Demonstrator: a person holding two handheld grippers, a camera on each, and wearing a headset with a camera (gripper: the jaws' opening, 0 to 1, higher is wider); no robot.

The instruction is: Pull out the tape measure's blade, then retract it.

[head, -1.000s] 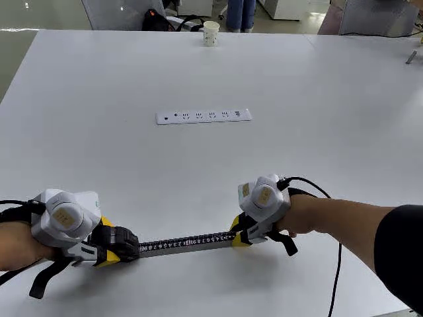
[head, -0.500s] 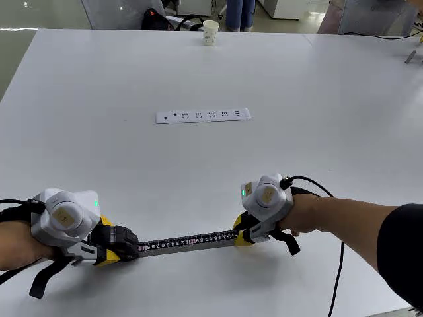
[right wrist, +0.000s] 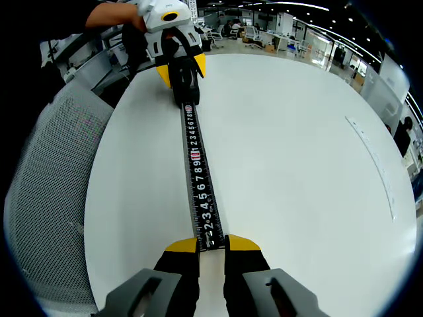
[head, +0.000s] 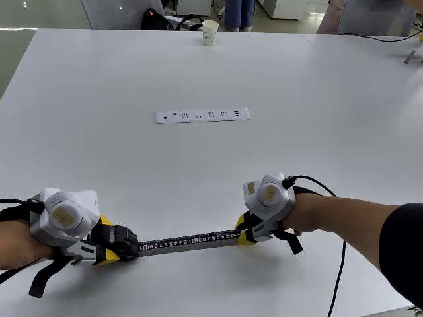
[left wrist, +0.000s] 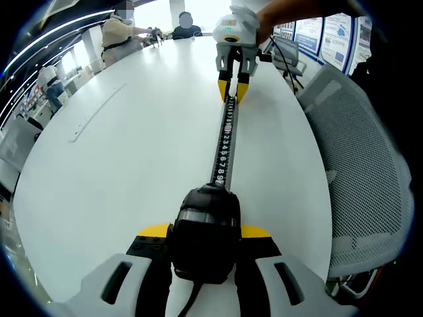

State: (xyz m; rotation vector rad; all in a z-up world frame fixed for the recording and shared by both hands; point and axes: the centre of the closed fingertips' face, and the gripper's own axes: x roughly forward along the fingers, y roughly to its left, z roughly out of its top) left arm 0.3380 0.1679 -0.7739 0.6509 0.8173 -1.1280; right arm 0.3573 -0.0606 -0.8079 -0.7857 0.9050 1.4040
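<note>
Your left claw (head: 109,241) and right claw (head: 241,232) are pale grey, with yellow tips over black. The tape measure (head: 119,242) is black. Its blade (head: 188,242) is black with white numerals and a red mark. The surface (head: 297,99) is plain white. Toward twelve o'clock sit a white power strip (head: 203,115) and a white, faintly printed paper cup (head: 210,32).

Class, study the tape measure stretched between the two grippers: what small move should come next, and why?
Probably draw the right gripper slightly farther from the case: it pinches the blade at its tip, the left gripper clamps the case, and the blade lies straight.
</note>
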